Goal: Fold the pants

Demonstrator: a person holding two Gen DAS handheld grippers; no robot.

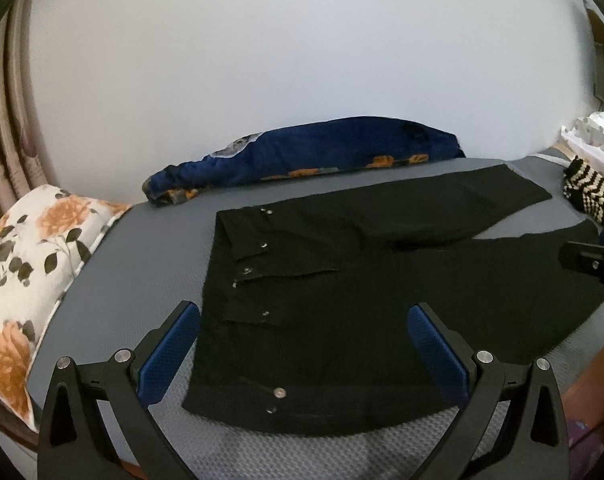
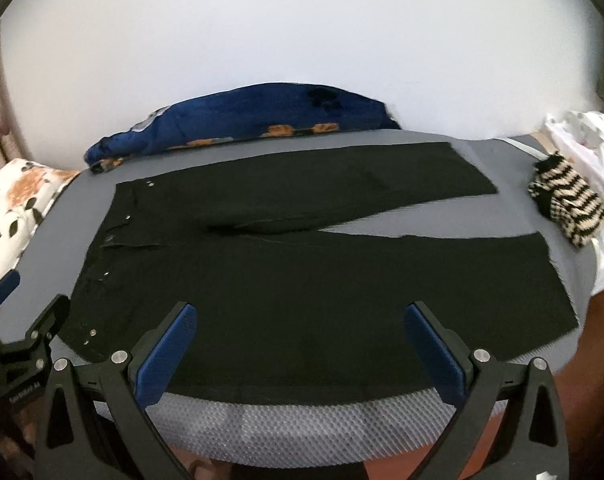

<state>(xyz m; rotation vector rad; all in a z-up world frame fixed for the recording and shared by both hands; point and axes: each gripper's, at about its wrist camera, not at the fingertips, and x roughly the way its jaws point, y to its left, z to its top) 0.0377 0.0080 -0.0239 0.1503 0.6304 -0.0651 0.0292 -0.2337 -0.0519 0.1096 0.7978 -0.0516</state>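
Observation:
Black pants [image 1: 342,300] lie flat on a grey mattress [image 1: 141,264], waistband with metal studs to the left, both legs spread apart to the right. In the right wrist view the pants [image 2: 302,272] fill the middle. My left gripper [image 1: 302,320] is open and empty, just above the near waistband corner. My right gripper [image 2: 299,320] is open and empty, above the near leg's front edge. The right gripper's body shows at the right edge of the left wrist view [image 1: 598,264]; the left gripper's body shows at the lower left of the right wrist view [image 2: 25,340].
A blue blanket [image 1: 322,152] lies along the back wall. A floral pillow [image 1: 25,264] sits at the left. A striped knit item [image 1: 590,196] and white cloth [image 1: 598,140] lie at the right end. The mattress front edge [image 2: 302,428] is close below the grippers.

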